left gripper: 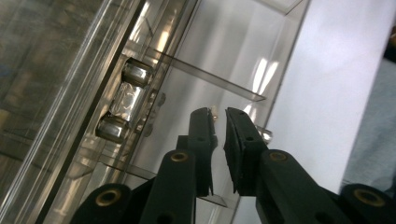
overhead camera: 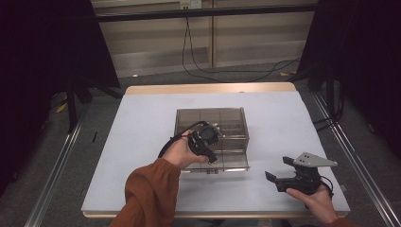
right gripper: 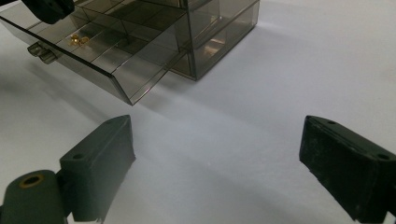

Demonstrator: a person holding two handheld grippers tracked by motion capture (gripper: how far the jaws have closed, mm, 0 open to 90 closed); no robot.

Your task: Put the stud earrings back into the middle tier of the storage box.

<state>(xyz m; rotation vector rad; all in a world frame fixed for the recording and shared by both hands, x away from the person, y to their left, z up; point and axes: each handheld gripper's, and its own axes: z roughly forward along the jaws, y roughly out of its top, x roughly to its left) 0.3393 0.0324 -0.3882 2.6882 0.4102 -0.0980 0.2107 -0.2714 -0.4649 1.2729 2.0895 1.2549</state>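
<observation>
A smoky clear drawer box (overhead camera: 231,124) stands mid-table, its divided drawer (overhead camera: 231,158) pulled out toward me. My left gripper (overhead camera: 213,158) hangs over the open drawer. In the left gripper view its jaws (left gripper: 220,114) are almost together inside a compartment, with a tiny pale piece (left gripper: 214,112) pinched at the tips, beside the drawer's shiny handle (left gripper: 123,100). A few small gold pieces (right gripper: 78,40) lie in one compartment of the drawer (right gripper: 116,65). My right gripper (overhead camera: 279,169) rests low at the front right, jaws wide open (right gripper: 215,135) over bare table with nothing between them.
The white tabletop (overhead camera: 142,142) has free room left, right and in front of the box. Dark curtains flank the table, cables run along the floor behind it, and metal rails lie on both sides.
</observation>
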